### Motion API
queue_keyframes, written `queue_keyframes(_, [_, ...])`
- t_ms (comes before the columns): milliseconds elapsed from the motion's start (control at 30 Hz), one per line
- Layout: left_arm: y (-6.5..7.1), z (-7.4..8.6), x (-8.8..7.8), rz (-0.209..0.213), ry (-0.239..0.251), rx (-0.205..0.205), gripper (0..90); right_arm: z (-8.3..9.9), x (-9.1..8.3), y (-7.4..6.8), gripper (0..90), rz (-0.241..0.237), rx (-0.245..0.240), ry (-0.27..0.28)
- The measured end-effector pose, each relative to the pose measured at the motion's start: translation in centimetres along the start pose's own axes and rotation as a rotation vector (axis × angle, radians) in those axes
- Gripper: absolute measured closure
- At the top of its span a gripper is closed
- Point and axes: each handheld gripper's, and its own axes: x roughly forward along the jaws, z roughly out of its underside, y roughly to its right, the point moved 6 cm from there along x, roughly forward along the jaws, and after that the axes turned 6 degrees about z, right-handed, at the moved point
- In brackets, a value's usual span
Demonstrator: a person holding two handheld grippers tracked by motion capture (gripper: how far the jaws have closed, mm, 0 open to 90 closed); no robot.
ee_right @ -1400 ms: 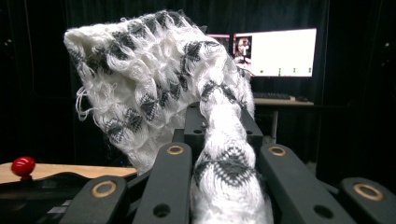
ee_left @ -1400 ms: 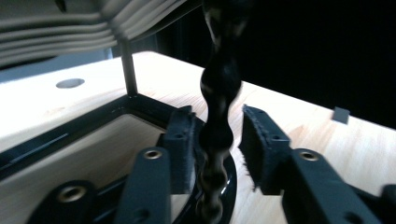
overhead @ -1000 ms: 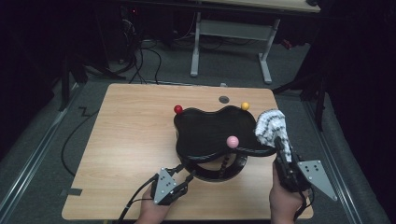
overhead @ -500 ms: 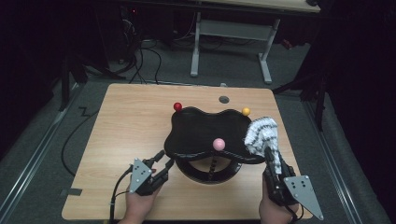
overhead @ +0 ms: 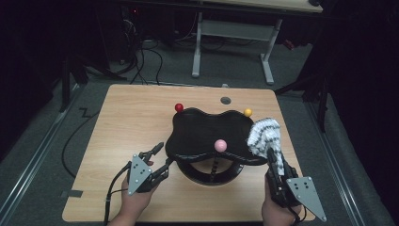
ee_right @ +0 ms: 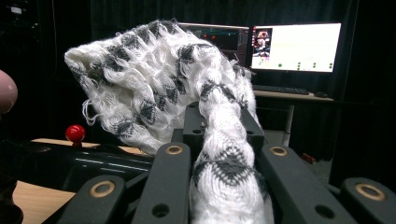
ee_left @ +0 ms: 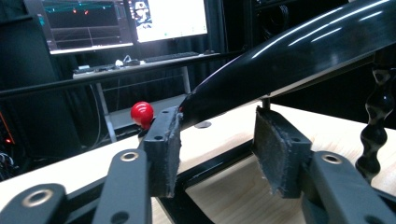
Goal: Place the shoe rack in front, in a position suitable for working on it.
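Since the earlier frame, both hands have drawn back toward the table's near edge; the left gripper has come off the black tray's rim, and its jaws have just been opening, with nothing pressed between them. Its pads stand at a moderate gap, the tray's rim passing just above and beyond them in the left gripper view. The black tray, glossy and wavy-edged, sits on a ringed black stand directly ahead of the left gripper, to its right in the high view. Coloured balls top its posts: a red ball far ahead, a yellow ball, and a pink ball nearest. The right gripper is clamped on a white-and-grey knitted cloth, which rises bunched and fringed beyond its jaws, held just beside the tray's right edge. The left hand holds its gripper pointing up-right toward the stand; the right hand holds its gripper pointing away, nearly straight ahead. Both rest low over the wooden table.
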Motion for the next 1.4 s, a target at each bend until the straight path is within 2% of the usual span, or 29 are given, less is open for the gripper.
queue_keyframes(100, [-0.1,-0.2,0.2,-0.035,0.012,-0.022,59.7,0.0,0.0,0.0,79.5,0.002,0.000,-0.002])
queue_keyframes(167, [-0.4,-0.2,0.1,-0.039,0.013,-0.037,69.8,0.0,0.1,0.1,79.5,0.003,0.001,-0.002])
queue_keyframes(300, [-0.1,0.0,0.2,-0.052,0.008,-0.037,78.9,0.2,0.3,0.4,79.7,0.010,-0.002,-0.008])
queue_keyframes(333, [-0.1,0.0,0.2,-0.052,0.008,-0.037,78.9,0.1,0.4,0.6,79.7,0.017,-0.003,-0.009])
queue_keyframes(433, [1.0,-0.1,0.8,-0.028,0.001,-0.020,78.9,-0.1,0.4,1.6,79.7,0.043,-0.003,-0.010])
queue_keyframes(567, [2.1,-0.2,1.4,-0.010,0.000,-0.014,79.0,-0.6,-0.4,3.4,79.8,0.082,0.000,0.006])
queue_keyframes(600, [2.9,-0.3,1.9,0.007,-0.001,-0.015,79.4,-0.6,-0.7,3.8,79.8,0.090,-0.004,0.002])
queue_keyframes(700, [3.9,-0.5,2.5,0.025,0.000,-0.017,79.0,-0.1,-0.9,4.3,80.3,0.098,-0.004,-0.026])
queue_keyframes(800, [4.4,-0.6,2.8,0.038,0.001,-0.033,78.6,-0.1,-1.0,4.5,80.5,0.103,0.012,-0.017])
queue_keyframes(967, [4.9,-0.6,3.2,0.043,0.001,-0.033,78.4,-0.3,-1.3,3.3,80.4,0.080,-0.010,0.007])
queue_keyframes(1000, [4.9,-0.6,3.3,0.042,0.005,-0.048,78.4,-0.4,-1.5,2.2,80.4,0.057,-0.031,0.017])
queue_keyframes(1067, [4.9,-0.6,3.3,0.043,0.007,-0.055,78.2,-0.3,-1.8,1.1,80.4,0.031,-0.048,0.023])
queue_keyframes(1133, [4.9,-0.6,3.4,0.045,0.006,-0.052,78.0,-0.2,-1.8,0.6,80.4,0.020,-0.055,0.020])
queue_keyframes(1167, [4.9,-0.8,3.4,0.044,0.012,-0.045,72.8,0.2,-2.0,-0.6,80.3,-0.012,-0.074,0.010])
queue_keyframes(1267, [4.7,-1.3,3.8,0.061,0.016,-0.062,57.9,0.7,-2.0,-1.4,80.3,-0.034,-0.086,-0.003])
queue_keyframes(1333, [4.7,-1.3,3.9,0.066,0.015,-0.056,54.7,0.9,-2.0,-1.7,80.3,-0.043,-0.086,-0.009])
queue_keyframes(1400, [5.1,-1.8,4.4,0.077,0.012,-0.015,52.1,1.3,-2.1,-2.1,80.3,-0.056,-0.085,-0.016])
